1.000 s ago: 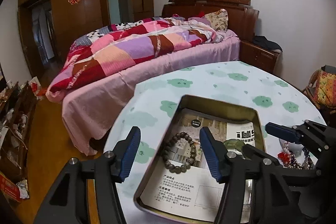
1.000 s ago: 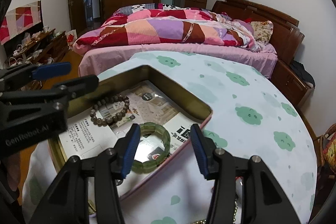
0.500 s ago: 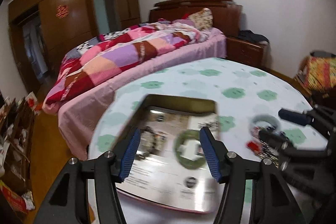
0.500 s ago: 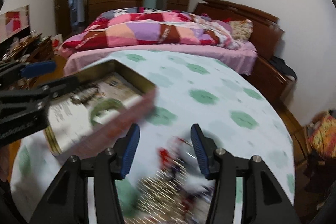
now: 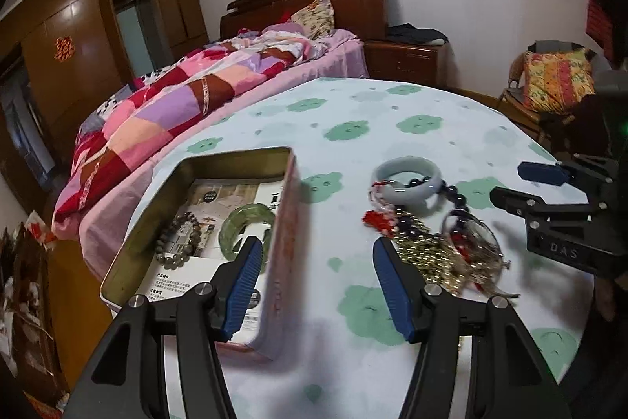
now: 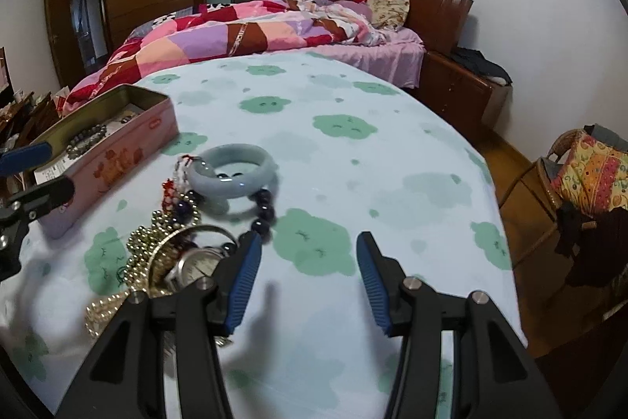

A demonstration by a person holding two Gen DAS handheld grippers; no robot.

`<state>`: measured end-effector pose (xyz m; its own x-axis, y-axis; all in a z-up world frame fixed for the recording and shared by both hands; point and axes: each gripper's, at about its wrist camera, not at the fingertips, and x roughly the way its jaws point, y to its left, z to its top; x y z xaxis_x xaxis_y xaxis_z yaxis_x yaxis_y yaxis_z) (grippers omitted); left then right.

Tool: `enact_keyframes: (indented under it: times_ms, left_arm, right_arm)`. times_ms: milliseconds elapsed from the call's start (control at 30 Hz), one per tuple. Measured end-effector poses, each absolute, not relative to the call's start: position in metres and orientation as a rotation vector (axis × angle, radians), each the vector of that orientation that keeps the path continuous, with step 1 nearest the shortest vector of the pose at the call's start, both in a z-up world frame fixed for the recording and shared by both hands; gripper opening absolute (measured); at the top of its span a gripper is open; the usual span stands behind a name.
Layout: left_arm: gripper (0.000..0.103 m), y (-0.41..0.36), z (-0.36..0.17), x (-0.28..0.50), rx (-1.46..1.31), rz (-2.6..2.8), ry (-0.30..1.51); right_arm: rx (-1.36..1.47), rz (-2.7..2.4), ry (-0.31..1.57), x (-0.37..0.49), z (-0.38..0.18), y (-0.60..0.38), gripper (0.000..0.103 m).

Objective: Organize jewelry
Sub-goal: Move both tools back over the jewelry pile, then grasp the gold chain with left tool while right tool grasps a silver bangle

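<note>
Both the left gripper (image 5: 314, 275) and the right gripper (image 6: 306, 277) are held wide open and empty. The jewelry pile (image 6: 172, 246), tangled just left of the right gripper, could be dragged whole if one strand is snagged; the tin (image 5: 290, 222) lies by the left gripper's left finger.

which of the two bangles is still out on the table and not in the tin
The pale blue-grey bangle, lying on the tablecloth atop the jewelry pile. The darker green bangle already sits inside the tin beside the brown bead bracelet.

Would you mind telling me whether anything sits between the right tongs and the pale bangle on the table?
Yes. The right tongs hang open, and a dark bead bracelet lies between them and the pale bangle, seemingly touching its near rim.
</note>
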<state>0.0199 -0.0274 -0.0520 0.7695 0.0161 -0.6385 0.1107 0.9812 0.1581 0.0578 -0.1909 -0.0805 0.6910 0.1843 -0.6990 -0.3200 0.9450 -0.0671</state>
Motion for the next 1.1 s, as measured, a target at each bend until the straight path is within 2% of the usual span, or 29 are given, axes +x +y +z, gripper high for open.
enact_keyframes:
  times_ms: [200, 433, 833, 1100]
  left_arm:
    - [0.059, -0.042, -0.060, 0.027, 0.236, -0.075, 0.708]
    - [0.059, -0.045, -0.060, 0.055, 0.216, -0.077, 0.722]
    - [0.059, -0.045, -0.070, 0.038, 0.205, -0.093, 0.750]
    - [0.059, -0.049, -0.078, 0.034, 0.219, -0.108, 0.764]
  right_arm:
    - [-0.197, 0.296, 0.756, 0.054, -0.086, -0.193, 0.052]
    - [-0.164, 0.324, 0.747, 0.066, -0.082, -0.192, 0.039]
    - [-0.169, 0.455, 0.817, 0.060, -0.095, -0.180, 0.030]
    - [-0.207, 0.462, 0.857, 0.062, -0.104, -0.175, 0.029]
